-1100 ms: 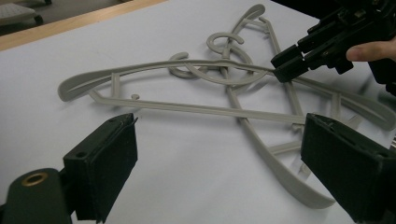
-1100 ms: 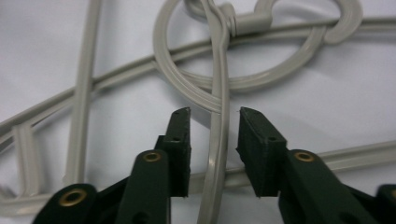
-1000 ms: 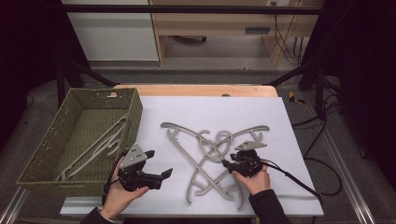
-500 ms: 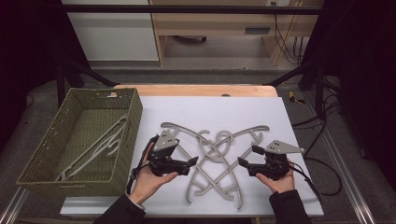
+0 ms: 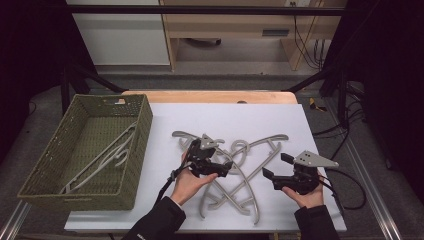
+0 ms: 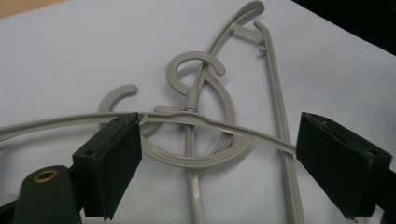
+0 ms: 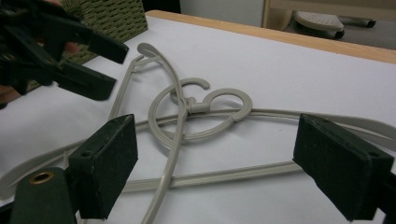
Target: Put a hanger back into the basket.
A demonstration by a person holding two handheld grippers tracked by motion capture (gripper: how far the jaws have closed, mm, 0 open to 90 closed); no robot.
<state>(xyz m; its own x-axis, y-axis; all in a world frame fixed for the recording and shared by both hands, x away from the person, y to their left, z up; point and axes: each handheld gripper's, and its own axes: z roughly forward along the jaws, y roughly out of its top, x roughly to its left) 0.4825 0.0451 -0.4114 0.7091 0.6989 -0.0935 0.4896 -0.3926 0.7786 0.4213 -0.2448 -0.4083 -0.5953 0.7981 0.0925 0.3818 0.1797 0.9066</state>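
On the white table [image 5: 320, 125] I see the tangled hangers [image 5: 235, 170] near its front edge. My left gripper [image 5: 227, 167] hovers over them, wide and empty; my right gripper [image 5: 272, 167], just opened wide, holds nothing beside them. A basket [image 5: 145, 120] sits at the left edge.

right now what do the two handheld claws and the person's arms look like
Both are black handheld units. The left claw and right claw each end in two blocky jaws with flat dark pads; a brass-coloured eyelet sits near one jaw's base. The right one carries a grey three-cornered plate. Black cables trail off. The person wears dark sleeves.
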